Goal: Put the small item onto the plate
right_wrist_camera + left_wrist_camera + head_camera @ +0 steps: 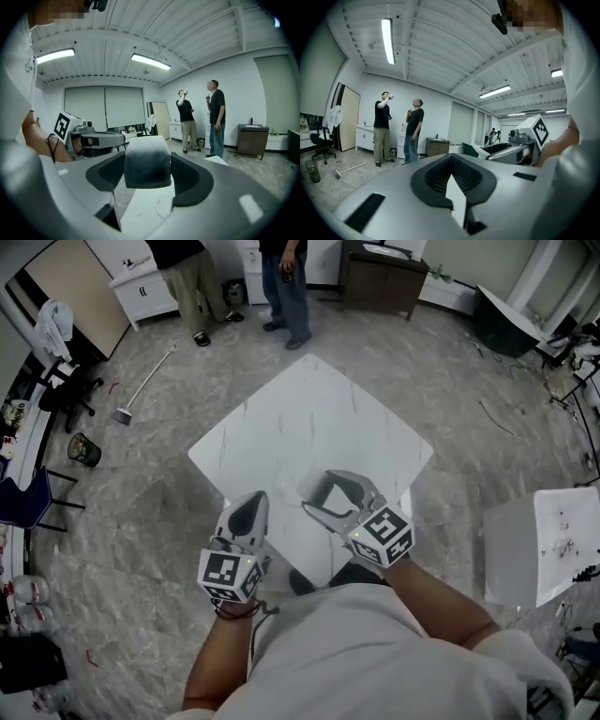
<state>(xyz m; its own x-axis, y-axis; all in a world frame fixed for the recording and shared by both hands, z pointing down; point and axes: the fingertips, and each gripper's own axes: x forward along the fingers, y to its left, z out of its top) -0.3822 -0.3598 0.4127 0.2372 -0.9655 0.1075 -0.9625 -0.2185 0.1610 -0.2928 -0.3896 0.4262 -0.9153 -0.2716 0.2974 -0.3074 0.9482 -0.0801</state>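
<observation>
Right gripper [316, 491]: jaws clamped on small rounded frosted grey-white item [146, 164], above near edge of white square table [309, 418] | Left gripper [253, 502]: jaws together, nothing between, over same table edge

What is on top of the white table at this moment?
The table top shows bare where visible; no plate appears. Both grippers cover its near corner: the left gripper, jaws together, and the right gripper, clamped on a small rounded item.

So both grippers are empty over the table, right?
No. The right gripper is shut on a small item; the right gripper view shows it. The left gripper is empty, and both are over the table.
</observation>
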